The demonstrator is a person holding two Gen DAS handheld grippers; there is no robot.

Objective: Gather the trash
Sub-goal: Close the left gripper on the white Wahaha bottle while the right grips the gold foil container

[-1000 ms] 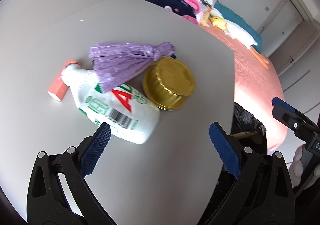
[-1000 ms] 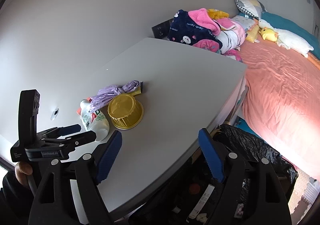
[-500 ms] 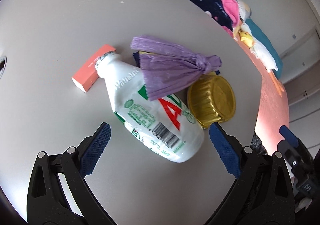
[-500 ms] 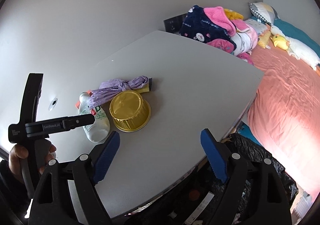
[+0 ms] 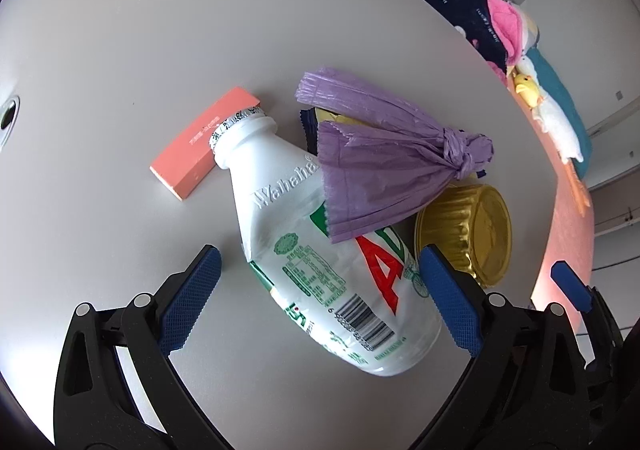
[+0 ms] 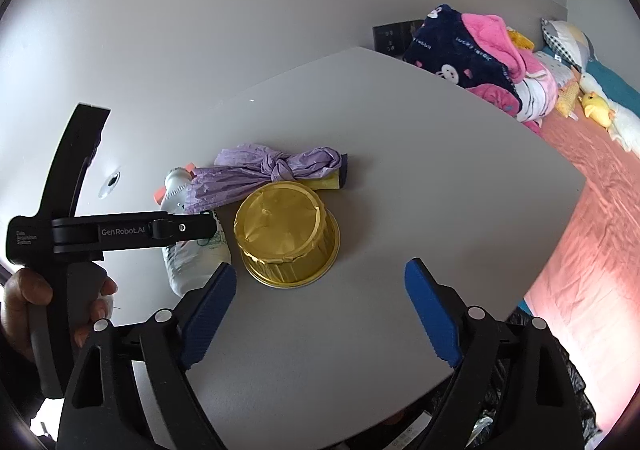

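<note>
Left gripper (image 5: pixel 316 298), jaws apart, straddles the white Wahaha bottle (image 5: pixel 320 254), which lies flat, long axis crosswise between the pads, neck pointing away

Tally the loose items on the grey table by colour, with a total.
White plastic bottle: 1
Purple knotted plastic bag: 1
Gold foil cup: 1
Pink flat box: 1
Yellow and dark packet under the bag: 1
Total: 5
</note>
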